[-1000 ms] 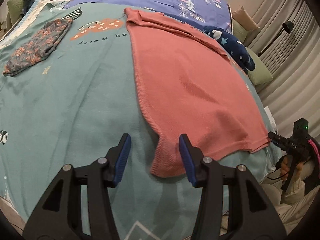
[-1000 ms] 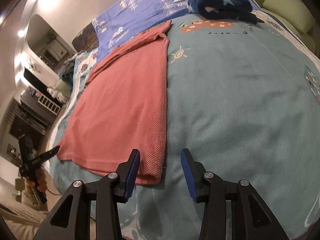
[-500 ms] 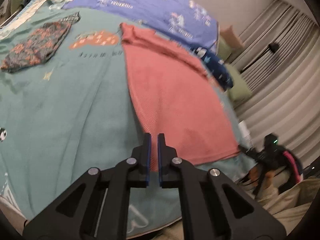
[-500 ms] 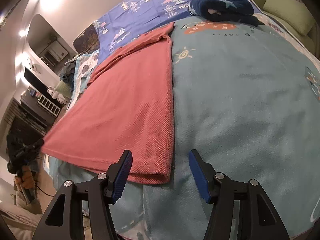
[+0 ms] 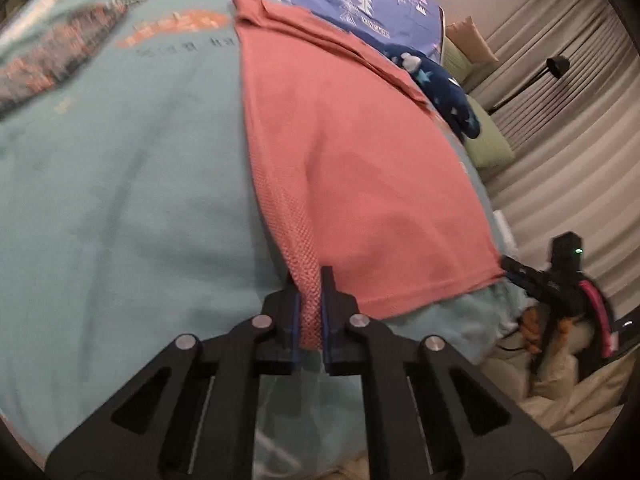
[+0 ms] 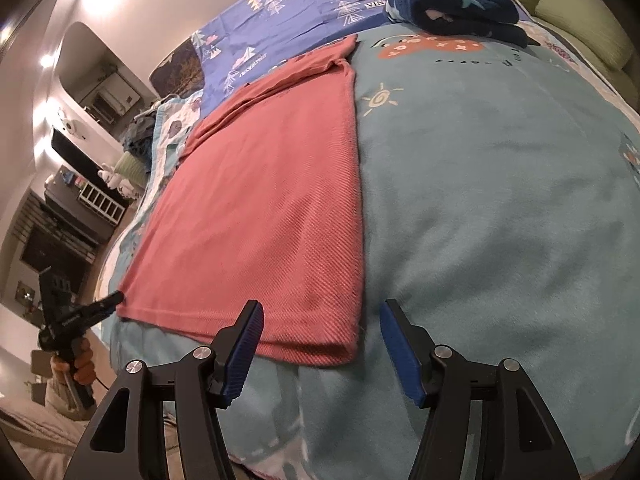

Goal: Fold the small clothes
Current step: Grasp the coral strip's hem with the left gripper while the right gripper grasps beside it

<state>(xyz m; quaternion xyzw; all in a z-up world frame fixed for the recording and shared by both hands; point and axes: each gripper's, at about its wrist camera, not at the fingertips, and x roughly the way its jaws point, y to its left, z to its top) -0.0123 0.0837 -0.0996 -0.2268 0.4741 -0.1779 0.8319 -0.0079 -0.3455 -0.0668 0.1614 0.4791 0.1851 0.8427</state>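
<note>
**Left corner pinched, right corner still waiting**

The bed (image 6: pixel 500 184), covered by a teal blanket, carries the pink garment (image 6: pixel 272 200) spread flat along its length, the hem end toward the near edge and the neck end up by the purple sheet (image 6: pixel 288 12). A rolled navy star-print cloth (image 6: pixel 452 4) lies well apart from it near the head of the bed, and in the left wrist view a patterned piece (image 5: pixel 52 60) rests far off to the other side, blurred.

What has changed: a second ago the left hand-held gripper (image 5: pixel 310 308) stood with its jaws wide around the garment's near corner; now they are clamped on that corner, with a strip of pink knit pressed between the blue pads and the fabric beside it pulled up into a slight ridge. The right hand-held gripper (image 6: pixel 320 350) has spread wider over the same second and is opening further now, its jaws straddling the other near corner of the garment without touching it.

So one hem corner appears secured and the other not. The fold toward the neck end likely cannot begin until the right side closes too.
</note>
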